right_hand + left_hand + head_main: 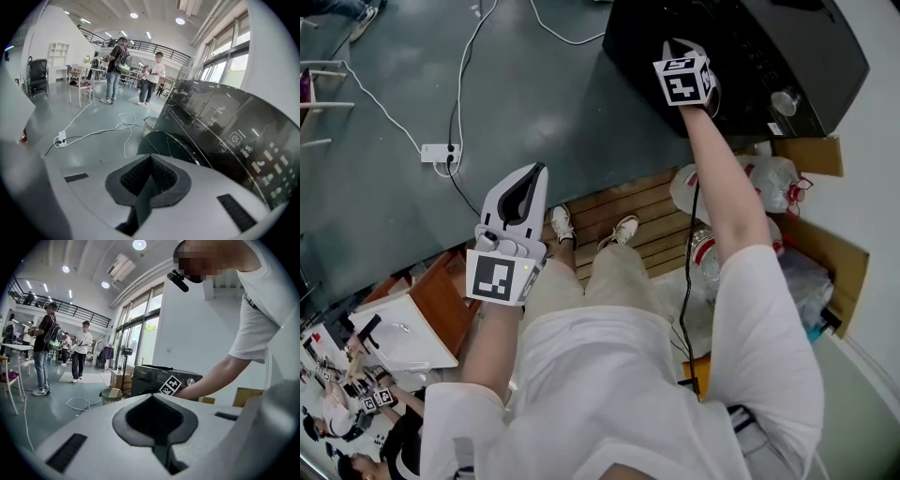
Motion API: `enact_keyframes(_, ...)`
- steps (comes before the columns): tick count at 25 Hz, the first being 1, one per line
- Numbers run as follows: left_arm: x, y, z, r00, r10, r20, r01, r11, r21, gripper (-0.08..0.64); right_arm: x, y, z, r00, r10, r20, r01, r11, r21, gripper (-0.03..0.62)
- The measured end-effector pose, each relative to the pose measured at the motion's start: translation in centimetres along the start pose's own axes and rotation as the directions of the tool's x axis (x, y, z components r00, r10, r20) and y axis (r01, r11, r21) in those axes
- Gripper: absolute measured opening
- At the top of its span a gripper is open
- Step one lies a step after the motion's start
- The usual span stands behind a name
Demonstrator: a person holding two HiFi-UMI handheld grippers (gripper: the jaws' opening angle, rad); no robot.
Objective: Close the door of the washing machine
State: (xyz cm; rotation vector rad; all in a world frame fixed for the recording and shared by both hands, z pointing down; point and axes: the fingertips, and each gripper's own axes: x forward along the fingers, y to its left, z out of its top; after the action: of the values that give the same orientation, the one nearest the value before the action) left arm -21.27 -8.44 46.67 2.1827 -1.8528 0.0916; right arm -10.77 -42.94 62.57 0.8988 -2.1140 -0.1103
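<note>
The black washing machine [750, 47] stands at the top right of the head view. My right gripper [682, 67] reaches out over its front edge, its marker cube facing up. In the right gripper view the jaws [150, 159] are shut with nothing between them. Just beyond them lies the round dark door [176, 145], below the glossy control panel [243, 140]; I cannot tell whether the door sits flush. My left gripper [536, 173] is held away from the machine over the grey floor, shut and empty. From the left gripper view [152, 399] the machine [161, 378] is far off.
A white power strip [439, 152] and cables lie on the floor at left. Near the feet is a wooden pallet [628, 211], with plastic bags [769, 183] and cardboard [814, 155] beside the machine. A bucket [111, 394] and standing people [44, 348] are farther off.
</note>
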Motion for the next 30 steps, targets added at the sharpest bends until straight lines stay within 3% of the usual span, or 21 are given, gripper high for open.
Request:
enact_keyframes(12, -2.1, -2.7, 4.4, 0.994, -0.081, 0.077, 0.078, 0.996, 0.046, 0.005, -10.5, -0.3, -0.7, 0.999, -0.017, 0.051, 0.011, 0.994, 0.113, -0.003)
enact_keyframes(18, -3.2, -3.8, 7.0, 0.988, -0.116, 0.106, 0.107, 0.991, 0.082, 0.006, -16.5, -1.8, -0.4, 0.992, -0.045, 0.121, 0.018, 0.976, 0.217, -0.003)
enact_keyframes(30, -4.8, -7.1, 12.2, 0.973, -0.147, 0.178, 0.119, 0.98, 0.156, 0.006, -29.8, -6.7, 0.9, 0.944, -0.15, 0.293, 0.028, 0.924, 0.382, -0.003)
